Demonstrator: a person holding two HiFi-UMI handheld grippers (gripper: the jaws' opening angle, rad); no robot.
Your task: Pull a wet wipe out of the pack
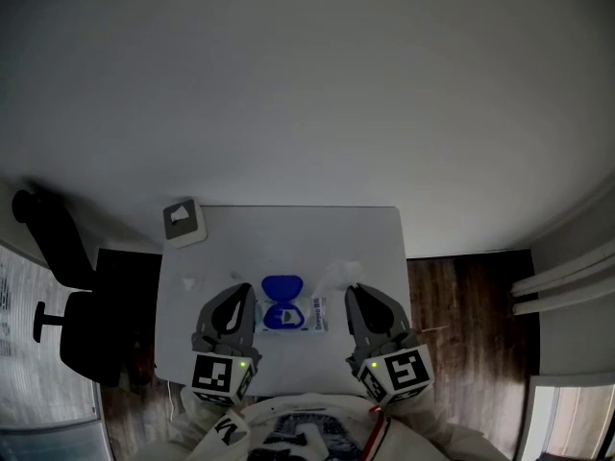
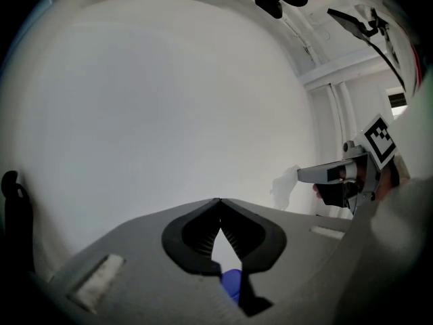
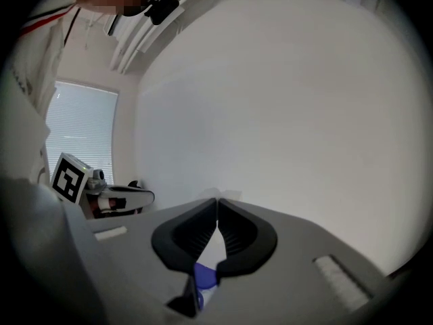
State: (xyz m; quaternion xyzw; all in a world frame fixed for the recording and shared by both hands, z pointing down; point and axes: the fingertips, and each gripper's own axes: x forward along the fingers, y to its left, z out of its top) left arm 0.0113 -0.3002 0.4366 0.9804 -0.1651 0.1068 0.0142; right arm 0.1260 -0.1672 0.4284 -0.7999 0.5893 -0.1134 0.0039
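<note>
Right gripper (image 3: 218,200): jaws closed, tips meeting. A pale, crumpled wet wipe (image 2: 287,185) sits right at those tips and looks pinched there, up off the desk (image 1: 288,243). I cannot tell whether its tail is free of the pack.

Left gripper (image 2: 218,201): jaws closed on nothing, tips touching.

Pack (image 1: 318,313): lies flat near the middle of the desk's near edge, between the two grippers. Its blue lid (image 1: 283,288) is flipped open toward the far edge.

Key relation: the pack lies below both grippers, inward of each, and about equally near to both. Its long axis seems to run along the near edge, though this is uncertain.

Judgement: the left gripper is placed to pin the pack if the wipe drags it.
</note>
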